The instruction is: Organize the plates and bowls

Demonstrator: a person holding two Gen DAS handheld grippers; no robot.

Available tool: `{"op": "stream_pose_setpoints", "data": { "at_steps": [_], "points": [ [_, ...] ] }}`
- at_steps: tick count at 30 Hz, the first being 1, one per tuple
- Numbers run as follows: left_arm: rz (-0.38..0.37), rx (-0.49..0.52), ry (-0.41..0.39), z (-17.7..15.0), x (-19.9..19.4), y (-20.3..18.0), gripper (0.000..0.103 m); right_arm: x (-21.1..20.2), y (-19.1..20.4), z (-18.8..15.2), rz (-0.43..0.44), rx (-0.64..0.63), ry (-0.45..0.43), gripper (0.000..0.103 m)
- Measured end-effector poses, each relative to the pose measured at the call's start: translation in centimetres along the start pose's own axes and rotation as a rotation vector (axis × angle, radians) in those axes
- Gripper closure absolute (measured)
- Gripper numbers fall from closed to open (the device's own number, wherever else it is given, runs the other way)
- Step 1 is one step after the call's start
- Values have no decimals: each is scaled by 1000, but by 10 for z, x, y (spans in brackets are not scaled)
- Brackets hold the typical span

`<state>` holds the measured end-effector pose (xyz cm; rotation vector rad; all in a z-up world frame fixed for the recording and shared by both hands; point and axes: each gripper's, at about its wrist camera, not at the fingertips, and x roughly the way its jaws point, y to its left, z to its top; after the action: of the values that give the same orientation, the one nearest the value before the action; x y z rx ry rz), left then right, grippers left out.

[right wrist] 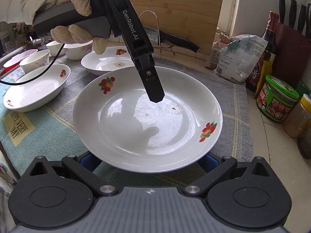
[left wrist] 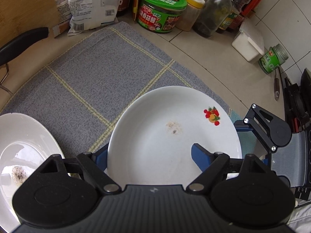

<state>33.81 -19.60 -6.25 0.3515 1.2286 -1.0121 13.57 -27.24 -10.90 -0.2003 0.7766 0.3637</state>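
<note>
Held up over the grey checked cloth (left wrist: 93, 73), the white plate (right wrist: 147, 120) with fruit prints sits between both grippers. On its rim, the left gripper (left wrist: 153, 155) is clamped, one finger above and one beneath. At the near edge, the right gripper's (right wrist: 147, 163) blue fingers (right wrist: 207, 161) lie under the plate; whether they pinch it I cannot tell. More plates (right wrist: 37, 89) and bowls (right wrist: 36, 60) stand further left, jars (left wrist: 162, 11) at the wall.
</note>
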Motion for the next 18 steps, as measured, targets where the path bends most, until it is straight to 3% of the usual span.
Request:
{"op": "stream_pose_setpoints", "data": {
  "at_steps": [18],
  "points": [
    [-4, 8, -19, 30, 36, 11, 18, 28, -34, 0, -34, 36, 36, 0]
  ]
}}
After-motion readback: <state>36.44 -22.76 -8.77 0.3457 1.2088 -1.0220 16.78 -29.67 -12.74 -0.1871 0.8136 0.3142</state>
